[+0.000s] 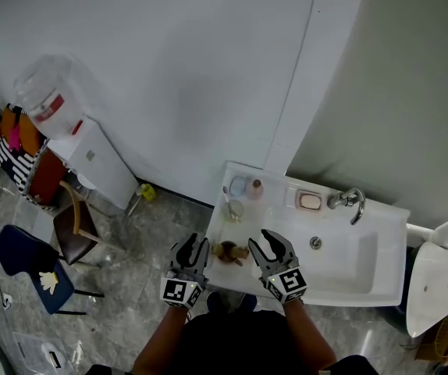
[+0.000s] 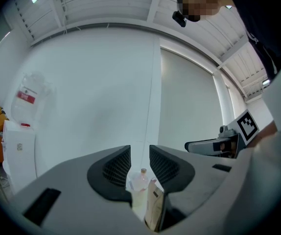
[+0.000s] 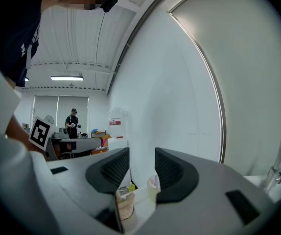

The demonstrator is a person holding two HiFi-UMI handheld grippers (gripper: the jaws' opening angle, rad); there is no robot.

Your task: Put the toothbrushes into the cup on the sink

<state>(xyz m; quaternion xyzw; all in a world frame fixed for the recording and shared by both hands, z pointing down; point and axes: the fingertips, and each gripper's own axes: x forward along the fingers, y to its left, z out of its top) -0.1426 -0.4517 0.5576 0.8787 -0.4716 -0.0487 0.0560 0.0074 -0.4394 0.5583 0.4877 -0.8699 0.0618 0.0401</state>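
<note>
The cup [image 1: 236, 208], a clear one, stands on the left ledge of the white sink [image 1: 380, 211], just on the near side of a blue container [image 1: 237, 184] and a pink bottle [image 1: 254, 188]. Whether it holds anything is too small to tell. Nearer, at the ledge's front edge, lies a brown object [image 1: 228, 250]; the head view does not show it well enough to name it. It sits between the two grippers, touched by neither. The left gripper [image 1: 193, 243] hovers just left of it, off the sink's left edge, its jaws apart by a narrow gap and gripping nothing. The right gripper [image 1: 264, 239] hovers just right of it over the ledge, its jaws spread a little wider and likewise empty. Farther right are a pink soap dish [image 1: 310, 201] and the faucet [image 1: 350, 200].
</note>
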